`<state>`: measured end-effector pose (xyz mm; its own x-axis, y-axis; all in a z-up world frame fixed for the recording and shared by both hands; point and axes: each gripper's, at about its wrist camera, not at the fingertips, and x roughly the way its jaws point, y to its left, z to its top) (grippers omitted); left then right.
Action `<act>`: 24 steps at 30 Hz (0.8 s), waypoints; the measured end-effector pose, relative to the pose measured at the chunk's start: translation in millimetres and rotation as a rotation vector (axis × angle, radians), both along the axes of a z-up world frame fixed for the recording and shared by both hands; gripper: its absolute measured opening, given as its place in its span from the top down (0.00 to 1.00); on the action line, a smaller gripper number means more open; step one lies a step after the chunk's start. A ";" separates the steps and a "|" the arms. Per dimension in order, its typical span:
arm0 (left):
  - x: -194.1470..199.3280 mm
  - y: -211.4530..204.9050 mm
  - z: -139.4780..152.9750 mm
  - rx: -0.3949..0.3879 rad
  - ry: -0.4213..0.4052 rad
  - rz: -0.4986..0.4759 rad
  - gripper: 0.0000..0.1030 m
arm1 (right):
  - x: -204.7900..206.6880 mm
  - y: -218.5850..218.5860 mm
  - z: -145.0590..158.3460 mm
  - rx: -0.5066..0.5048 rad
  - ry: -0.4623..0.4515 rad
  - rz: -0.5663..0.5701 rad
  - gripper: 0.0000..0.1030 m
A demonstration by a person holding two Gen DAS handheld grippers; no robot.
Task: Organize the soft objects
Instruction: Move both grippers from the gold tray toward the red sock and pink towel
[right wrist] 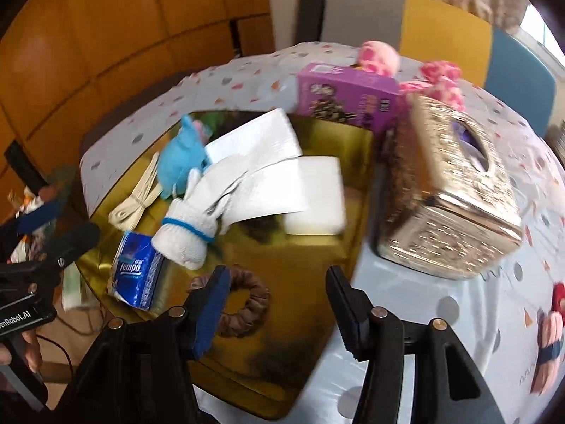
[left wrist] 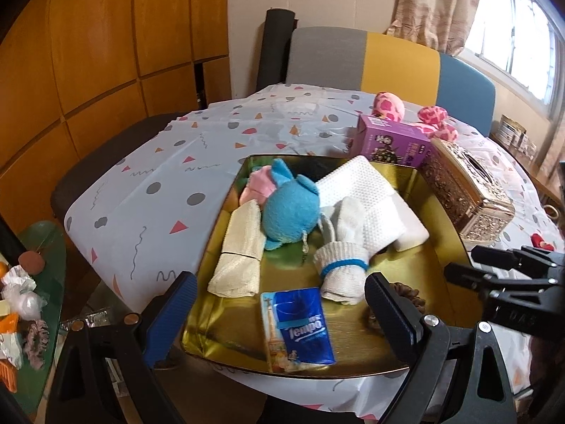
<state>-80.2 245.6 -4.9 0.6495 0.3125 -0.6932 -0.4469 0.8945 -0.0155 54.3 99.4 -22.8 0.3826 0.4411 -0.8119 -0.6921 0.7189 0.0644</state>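
A gold tray (left wrist: 438, 247) (right wrist: 317, 335) on the table holds a blue plush toy (left wrist: 289, 208) (right wrist: 180, 162), a white glove with a blue band (left wrist: 342, 261) (right wrist: 187, 236), white cloths (left wrist: 356, 190) (right wrist: 268, 176), a beige folded cloth (left wrist: 240, 251), a blue Tempo tissue pack (left wrist: 300, 328) (right wrist: 137, 279) and a brown scrunchie (right wrist: 247, 304). My left gripper (left wrist: 279, 314) is open over the tray's near edge, above the tissue pack. My right gripper (right wrist: 279, 304) is open and empty above the scrunchie.
A gold tissue box (left wrist: 466, 190) (right wrist: 448, 190) and a purple box (left wrist: 392, 141) (right wrist: 346, 99) stand beside the tray. Pink plush toys (left wrist: 388, 106) (right wrist: 441, 81) lie behind them. A small red-pink toy (right wrist: 551, 339) lies at the right. A cluttered side table (left wrist: 31, 300) is at left.
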 end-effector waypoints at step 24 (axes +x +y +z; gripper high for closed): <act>32.3 -91.3 9.6 0.059 0.030 -0.304 0.07 | 73.1 -202.6 31.9 0.046 -0.077 -0.526 0.44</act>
